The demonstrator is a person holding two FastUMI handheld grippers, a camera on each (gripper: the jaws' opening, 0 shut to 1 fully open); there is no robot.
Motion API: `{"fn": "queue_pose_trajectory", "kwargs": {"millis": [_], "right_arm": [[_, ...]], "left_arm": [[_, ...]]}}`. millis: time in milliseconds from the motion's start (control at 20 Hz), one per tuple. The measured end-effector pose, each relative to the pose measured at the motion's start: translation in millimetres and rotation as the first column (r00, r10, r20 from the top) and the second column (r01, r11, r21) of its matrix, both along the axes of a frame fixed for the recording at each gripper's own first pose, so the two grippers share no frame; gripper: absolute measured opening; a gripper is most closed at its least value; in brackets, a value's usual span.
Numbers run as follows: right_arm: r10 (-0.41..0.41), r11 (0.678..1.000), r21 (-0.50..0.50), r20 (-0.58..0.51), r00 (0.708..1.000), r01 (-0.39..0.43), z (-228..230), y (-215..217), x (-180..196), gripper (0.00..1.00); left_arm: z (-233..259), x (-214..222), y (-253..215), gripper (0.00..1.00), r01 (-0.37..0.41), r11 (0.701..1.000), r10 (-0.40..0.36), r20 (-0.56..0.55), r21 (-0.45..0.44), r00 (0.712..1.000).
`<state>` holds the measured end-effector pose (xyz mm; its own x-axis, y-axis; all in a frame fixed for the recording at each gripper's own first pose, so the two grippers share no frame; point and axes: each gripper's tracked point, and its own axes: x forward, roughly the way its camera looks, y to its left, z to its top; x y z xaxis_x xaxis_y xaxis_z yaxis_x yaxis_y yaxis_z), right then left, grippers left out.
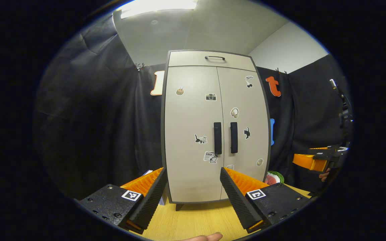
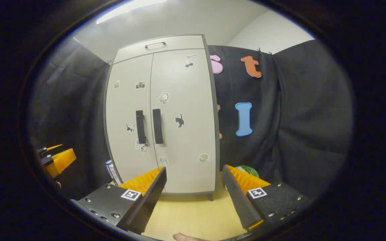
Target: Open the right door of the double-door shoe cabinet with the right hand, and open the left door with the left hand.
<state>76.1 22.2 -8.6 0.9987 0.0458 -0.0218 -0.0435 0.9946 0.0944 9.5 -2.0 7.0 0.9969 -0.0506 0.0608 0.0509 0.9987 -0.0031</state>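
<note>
Shoe cabinet [image 1: 193, 134] stands upright on the wooden table [image 1: 193, 221], both doors closed. Right door handle [image 2: 157, 126] and left door handle [image 2: 140, 127] are vertical black bars just beside the centre seam, long axis up-down. Right gripper [image 2: 193, 190] sits well back from the cabinet, jaws spread wide and empty; its handle lies ahead, up and slightly left. Left gripper [image 1: 193, 190] is likewise released, level, aimed at the cabinet front, left door handle [image 1: 217, 138] straight ahead and above. Neither looks clearly nearer.
</note>
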Motion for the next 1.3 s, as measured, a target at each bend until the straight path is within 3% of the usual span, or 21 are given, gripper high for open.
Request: {"fn": "queue_pose_trajectory", "kwargs": {"millis": [350,700,1000,1250,1300], "right_arm": [[0.049,0.999,0.019,0.012,0.999,-0.049,25,39,85,1.00],[0.112,0.994,0.012,0.033,0.993,-0.112,51,98,144,1.00],[0.076,0.994,-0.087,0.046,0.996,-0.072,64,137,191,1.00],[0.060,0.995,-0.084,0.020,0.998,-0.058,60,154,223,1.00],[0.042,0.996,-0.083,0.016,0.999,-0.041,57,153,231,0.96]], "left_arm": [[-11,15,10,0.99,0.008,1.000,-0.008,0.001,0.012,1.000],[-25,14,22,0.99,0.031,0.999,-0.031,-0.004,0.017,1.000],[-34,12,47,0.99,0.036,0.999,-0.036,0.001,-0.019,0.999],[-44,17,71,0.99,0.008,1.000,-0.009,-0.021,-0.018,1.000],[-46,18,75,0.98,0.003,1.000,-0.004,-0.026,-0.021,1.000]]}}
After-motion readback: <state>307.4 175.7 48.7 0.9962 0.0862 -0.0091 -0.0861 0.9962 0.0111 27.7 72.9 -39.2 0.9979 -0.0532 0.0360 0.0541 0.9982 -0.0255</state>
